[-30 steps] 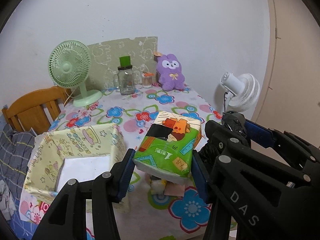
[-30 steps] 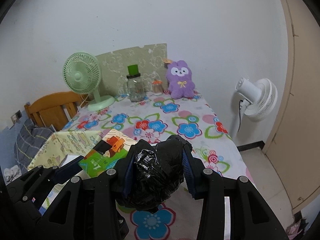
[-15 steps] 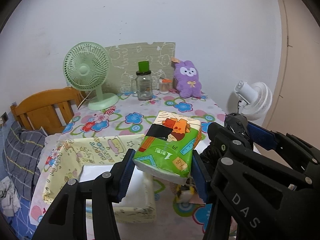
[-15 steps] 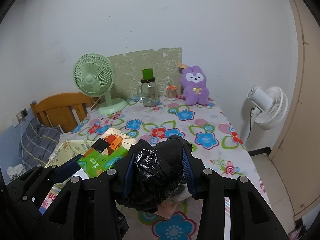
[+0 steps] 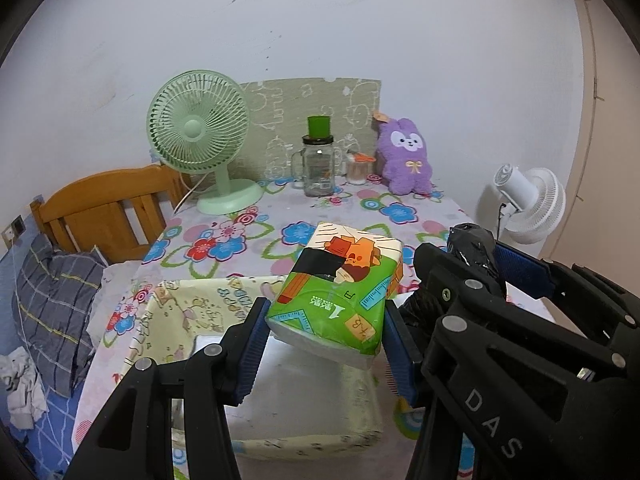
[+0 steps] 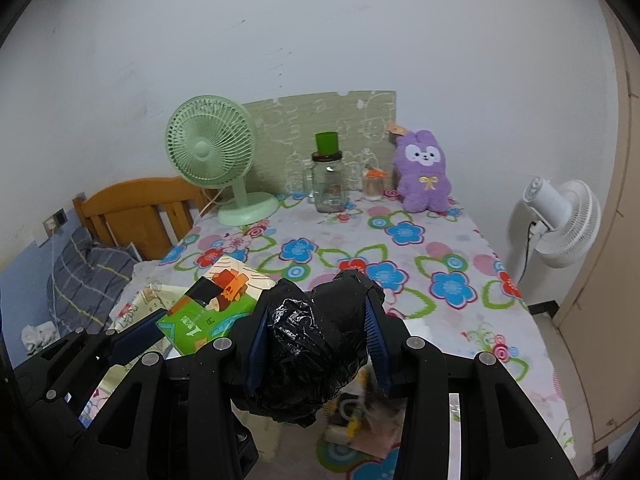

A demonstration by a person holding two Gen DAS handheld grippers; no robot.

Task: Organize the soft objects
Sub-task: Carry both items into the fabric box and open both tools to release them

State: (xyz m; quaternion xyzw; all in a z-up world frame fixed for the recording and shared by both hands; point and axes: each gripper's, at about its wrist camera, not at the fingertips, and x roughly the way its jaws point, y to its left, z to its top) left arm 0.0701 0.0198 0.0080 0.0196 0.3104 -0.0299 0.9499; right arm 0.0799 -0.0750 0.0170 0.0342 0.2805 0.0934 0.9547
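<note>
My left gripper (image 5: 324, 320) is shut on a green tissue pack (image 5: 340, 292) with a cartoon print, held in the air over a pale yellow patterned box (image 5: 192, 320) with a white inside. My right gripper (image 6: 316, 320) is shut on a crumpled black plastic bag (image 6: 312, 344), held just right of the left one. In the right wrist view the tissue pack (image 6: 212, 308) and the left gripper's fingers (image 6: 140, 332) show at lower left. A purple plush rabbit (image 5: 406, 156) sits at the table's far edge against the wall.
A flowered cloth covers the table (image 6: 420, 248). At the back stand a green desk fan (image 5: 200, 140), a glass jar with a green lid (image 5: 318, 160) and a small cup (image 5: 356, 168). A white floor fan (image 6: 560, 216) stands right; a wooden chair (image 5: 104, 208) and plaid cloth left.
Both grippers have moved left across the table with their loads. The yellow box has come from the left side to right below the tissue pack. The grips are unchanged.
</note>
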